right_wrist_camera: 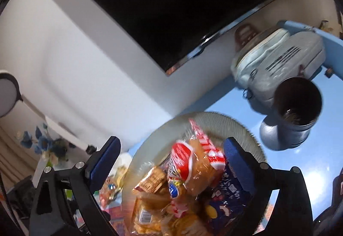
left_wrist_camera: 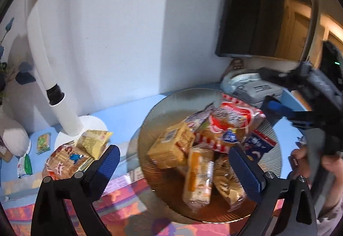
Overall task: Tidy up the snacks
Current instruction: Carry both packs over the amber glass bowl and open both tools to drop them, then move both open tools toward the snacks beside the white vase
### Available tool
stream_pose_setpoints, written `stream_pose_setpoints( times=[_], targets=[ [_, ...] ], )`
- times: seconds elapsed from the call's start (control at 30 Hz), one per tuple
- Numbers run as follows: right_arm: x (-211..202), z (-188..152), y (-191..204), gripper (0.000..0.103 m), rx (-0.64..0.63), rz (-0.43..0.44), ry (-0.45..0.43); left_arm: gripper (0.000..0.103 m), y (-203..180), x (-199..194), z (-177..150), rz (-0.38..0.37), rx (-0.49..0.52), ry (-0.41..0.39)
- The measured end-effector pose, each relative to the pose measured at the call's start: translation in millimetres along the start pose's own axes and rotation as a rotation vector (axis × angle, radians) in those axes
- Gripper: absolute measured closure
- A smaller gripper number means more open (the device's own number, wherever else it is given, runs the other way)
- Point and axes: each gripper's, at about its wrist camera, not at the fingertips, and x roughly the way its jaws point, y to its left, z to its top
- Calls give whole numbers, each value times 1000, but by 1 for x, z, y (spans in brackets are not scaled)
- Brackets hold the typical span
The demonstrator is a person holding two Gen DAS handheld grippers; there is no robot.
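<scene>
Left wrist view: left gripper [left_wrist_camera: 173, 163] spread wide, nothing between the fingers, hovering above the near half of the ribbed glass plate [left_wrist_camera: 169, 103]. Orange-wrapped snack bar [left_wrist_camera: 199, 176] and tan packet [left_wrist_camera: 229, 180] directly ahead between the blue pads [left_wrist_camera: 108, 163]. Boxy yellow cake pack [left_wrist_camera: 171, 146] just behind, red-and-white bread bag [left_wrist_camera: 233, 120] on top of the pile, dark blue packet [left_wrist_camera: 257, 143] at the plate's right side. Only here: loose snacks left of the plate on the blue tabletop [left_wrist_camera: 120, 111] — round pastry pack with a red star [left_wrist_camera: 66, 161] just beyond the left finger, yellow packet [left_wrist_camera: 94, 141] touching it, small green packet [left_wrist_camera: 44, 142] and green-white sachet [left_wrist_camera: 24, 165] farther left. White lamp [left_wrist_camera: 53, 64] behind those. Right gripper [left_wrist_camera: 278, 111] visible at far right over the plate's rim, blurred; a hand [left_wrist_camera: 300, 158] below it.

Right wrist view: right gripper [right_wrist_camera: 171, 161] also parted wide and empty, above the same plate [right_wrist_camera: 235, 124], bread bag [right_wrist_camera: 193, 161] centred between the fingers, dark blue packet [right_wrist_camera: 227, 195] by the right finger. Only here: dark cup [right_wrist_camera: 298, 105] on the tabletop [right_wrist_camera: 278, 158] beyond the plate, pale grey pouch [right_wrist_camera: 276, 60] behind it.

Motion blur over the pile in both views; printing unreadable. Lower snacks cut off at the frame edge. Dark screen [right_wrist_camera: 160, 0] on the wall at the back.
</scene>
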Motion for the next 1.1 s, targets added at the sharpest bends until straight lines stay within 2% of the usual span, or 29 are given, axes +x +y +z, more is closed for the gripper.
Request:
stream_pose_setpoints(
  times=[0.13,0.27,0.47,0.77,0.97,1.1],
  targets=[
    [-17,3,8,1,12,-11,-46,3,7,-4,-2,19,-20,16],
    [-27,1,30,0,4,13,-85,3,29,-7,-4,94,-27,0],
    [-11,-7,91,0,-73,80,-56,3,67,-16,-8,161,-64,1],
    [37,-44,184,0,-210,157,47,3,146,-43,-14,287,-107,-46],
    [85,-83,243,0,-324,197,133,3,230,-58,-26,379,-210,-40],
    [129,-116,285,0,-431,207,227,1,290,-54,-41,460,-252,-16]
  ],
)
